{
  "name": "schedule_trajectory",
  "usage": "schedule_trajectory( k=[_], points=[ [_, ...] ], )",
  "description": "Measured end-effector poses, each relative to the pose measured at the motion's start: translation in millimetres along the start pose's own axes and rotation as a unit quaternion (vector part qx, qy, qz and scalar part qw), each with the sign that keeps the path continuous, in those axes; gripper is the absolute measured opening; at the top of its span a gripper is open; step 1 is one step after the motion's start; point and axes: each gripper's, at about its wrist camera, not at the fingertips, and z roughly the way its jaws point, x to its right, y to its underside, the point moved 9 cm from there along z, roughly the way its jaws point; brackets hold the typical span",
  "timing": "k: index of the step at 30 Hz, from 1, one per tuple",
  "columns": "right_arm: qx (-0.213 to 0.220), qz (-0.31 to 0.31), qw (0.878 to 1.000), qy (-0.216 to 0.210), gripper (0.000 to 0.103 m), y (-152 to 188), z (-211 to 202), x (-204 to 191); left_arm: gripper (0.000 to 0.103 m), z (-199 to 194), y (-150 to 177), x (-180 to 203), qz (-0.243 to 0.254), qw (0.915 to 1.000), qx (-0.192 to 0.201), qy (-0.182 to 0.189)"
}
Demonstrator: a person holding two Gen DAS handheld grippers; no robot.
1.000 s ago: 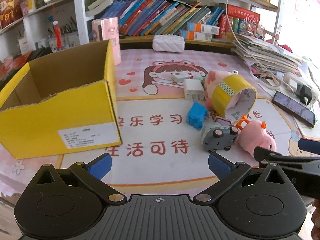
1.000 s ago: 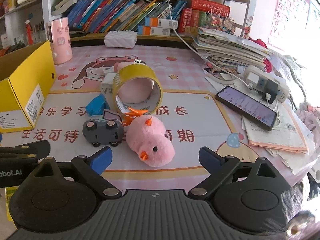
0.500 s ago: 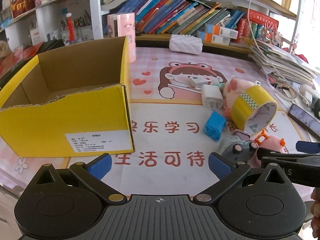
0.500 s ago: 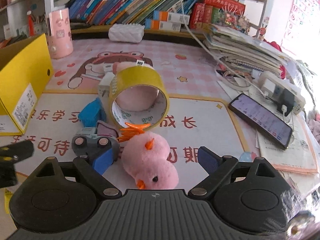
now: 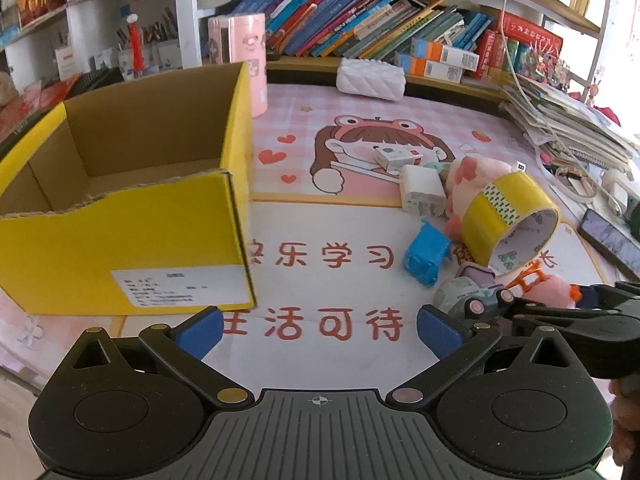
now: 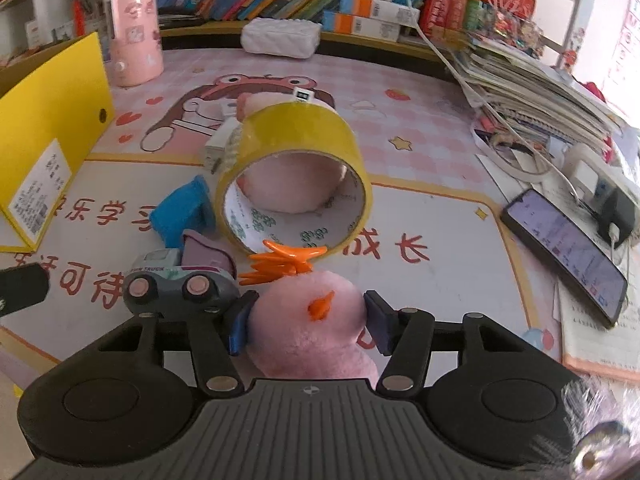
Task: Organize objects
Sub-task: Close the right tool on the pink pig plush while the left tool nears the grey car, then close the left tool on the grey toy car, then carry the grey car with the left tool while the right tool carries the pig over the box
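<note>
Two grippers present: right gripper [image 6: 306,330], jaws pinching the pink plush chick [image 6: 310,332] near the counter's front edge, presumably for transfer to the yellow box [image 5: 132,216]; left gripper [image 5: 318,330], jaws spread, holds nothing.

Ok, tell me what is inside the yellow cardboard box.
The left wrist view shows the yellow cardboard box open on top, with bare brown walls and a strip of bare floor at the back. The front wall hides the near floor, so anything lying there cannot be seen.

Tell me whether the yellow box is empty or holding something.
Empty as far as visible: the box shows bare cardboard floor and walls; its near corner is hidden behind the front wall.
</note>
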Motion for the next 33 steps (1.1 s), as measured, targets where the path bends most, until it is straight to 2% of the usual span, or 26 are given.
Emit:
schedule_trajectory(
  k=[6,13,19,22,24,26,29,33],
  points=[
    [0.033,0.015,0.999,-0.001,0.053,-6.5,-26.4,19.1,0.103,18.5,2.3,26.8,0.024,0.9994,-0.024,0.013],
    [0.057,0.047,0.997,0.024,0.052,-9.8,-47.1,53.3,0.103,25.1,-1.9,74.5,0.063,0.9958,-0.015,0.064],
    [0.065,0.05,0.996,0.026,0.052,-2.0,-54.9,66.6,0.1,38.9,0.0,101.8,0.094,0.9927,-0.021,0.073],
    [0.066,0.046,0.996,0.025,0.052,0.0,-57.1,69.6,0.09,50.1,1.5,109.5,0.102,0.9919,-0.032,0.07],
    [0.067,0.043,0.997,0.025,0.052,0.7,-57.9,70.7,0.072,58.2,5.5,108.9,0.108,0.9915,-0.045,0.058],
    [0.066,0.043,0.997,0.024,0.052,1.7,-57.8,71.1,0.064,56.2,4.4,108.2,0.114,0.9915,-0.034,0.054],
    [0.063,0.047,0.997,0.022,0.052,3.5,-57.6,70.5,0.063,50.5,4.1,100.5,0.094,0.9931,-0.037,0.06],
    [0.057,0.056,0.997,0.013,0.052,4.1,-56.0,63.2,0.063,36.6,-1.5,83.2,0.069,0.9957,-0.02,0.059]
  ],
)
